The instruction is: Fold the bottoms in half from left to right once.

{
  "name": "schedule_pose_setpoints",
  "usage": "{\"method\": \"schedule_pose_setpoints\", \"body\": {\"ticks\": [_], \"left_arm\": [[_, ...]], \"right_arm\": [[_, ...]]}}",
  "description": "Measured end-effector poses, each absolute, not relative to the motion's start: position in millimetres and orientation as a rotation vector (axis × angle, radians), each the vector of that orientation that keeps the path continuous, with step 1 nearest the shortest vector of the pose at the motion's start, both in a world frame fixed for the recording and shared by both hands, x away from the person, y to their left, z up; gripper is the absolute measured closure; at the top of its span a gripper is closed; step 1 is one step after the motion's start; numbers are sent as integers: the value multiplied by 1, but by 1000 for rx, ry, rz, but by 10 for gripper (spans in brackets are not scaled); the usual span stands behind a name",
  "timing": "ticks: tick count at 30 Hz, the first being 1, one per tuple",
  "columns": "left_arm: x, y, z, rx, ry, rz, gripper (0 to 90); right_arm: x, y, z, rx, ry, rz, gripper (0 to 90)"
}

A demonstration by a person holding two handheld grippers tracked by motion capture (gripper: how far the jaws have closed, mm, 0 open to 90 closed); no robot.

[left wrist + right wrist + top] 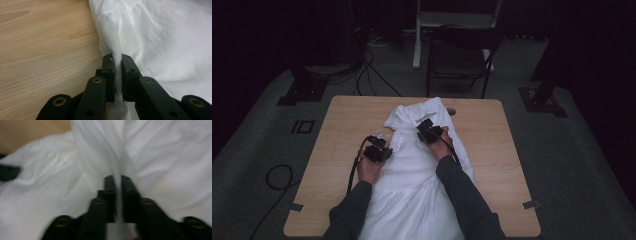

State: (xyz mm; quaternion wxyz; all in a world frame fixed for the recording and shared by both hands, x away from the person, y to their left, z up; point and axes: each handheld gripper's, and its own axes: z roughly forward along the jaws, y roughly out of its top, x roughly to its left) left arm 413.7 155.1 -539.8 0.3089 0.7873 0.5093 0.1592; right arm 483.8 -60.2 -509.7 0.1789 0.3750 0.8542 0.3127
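A white garment (412,185) lies crumpled down the middle of the wooden table (492,140), from the far edge to the near one. My left gripper (381,139) sits at the cloth's left border. In the left gripper view the left gripper (118,58) is shut on a pinched fold of the white garment (162,37), with bare table (45,50) beside it. My right gripper (425,125) rests on the upper middle of the cloth. In the blurred right gripper view the right gripper (117,178) is shut on a raised ridge of the white garment (162,157).
A dark chair (460,55) stands beyond the table's far edge. Cables (277,177) lie on the grey floor at left and behind. Bare wood shows on both sides of the garment. A small round spot (451,111) sits near the far edge.
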Motion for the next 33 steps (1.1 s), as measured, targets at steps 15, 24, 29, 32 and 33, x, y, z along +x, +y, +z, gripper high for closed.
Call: {"method": "schedule_pose_setpoints", "body": {"ticks": [15,24,29,32,33], "left_arm": [[408,140,-535,2077,1287,377,519],[434,118,-540,2139,1262,425,529],[418,118,-539,2175,1220,398,822],[399,123,-540,2165,1216,379,844],[391,125,-540,2165,1213,377,844]], "right_arm": [[504,-209,-525,1755,2084,1166,822],[494,-198,-538,1585,2214,948,742],[484,-191,-538,1522,2260,928,756],[471,-189,-538,1487,2291,930,755],[468,-188,-538,1468,2301,930,755]]}}
